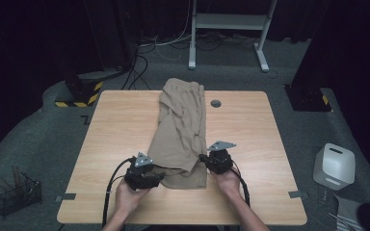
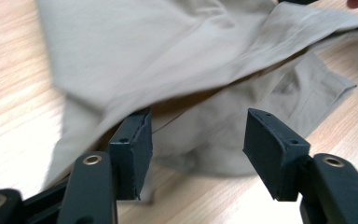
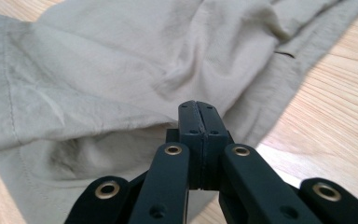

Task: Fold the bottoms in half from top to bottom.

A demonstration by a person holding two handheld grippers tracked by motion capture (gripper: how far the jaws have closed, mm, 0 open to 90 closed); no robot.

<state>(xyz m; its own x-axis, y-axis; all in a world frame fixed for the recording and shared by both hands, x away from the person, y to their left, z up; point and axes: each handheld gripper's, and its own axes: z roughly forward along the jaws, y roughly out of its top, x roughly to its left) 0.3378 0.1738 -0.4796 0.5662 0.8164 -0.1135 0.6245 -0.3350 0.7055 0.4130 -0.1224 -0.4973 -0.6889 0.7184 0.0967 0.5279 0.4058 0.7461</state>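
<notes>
A khaki garment (image 1: 183,120) lies lengthwise down the middle of the wooden table (image 1: 120,125), folded over itself at the near end. My right gripper (image 1: 202,157) is at the garment's near right edge, jaws pressed together (image 3: 199,109) on the edge of the upper layer (image 3: 98,70), which hangs raised off the lower one. My left gripper (image 1: 160,178) is at the near left corner. Its jaws stand wide open (image 2: 198,140), and the lower layer of cloth (image 2: 168,46) lies between and beyond them without the pads pressing on it.
A grey round cap (image 1: 216,103) sits in the table top right of the garment. Tape marks (image 1: 67,196) are at the near corners. On the floor are a white box (image 1: 335,166) at right, a wire basket (image 1: 17,195) at left, and a white desk frame (image 1: 231,21) behind.
</notes>
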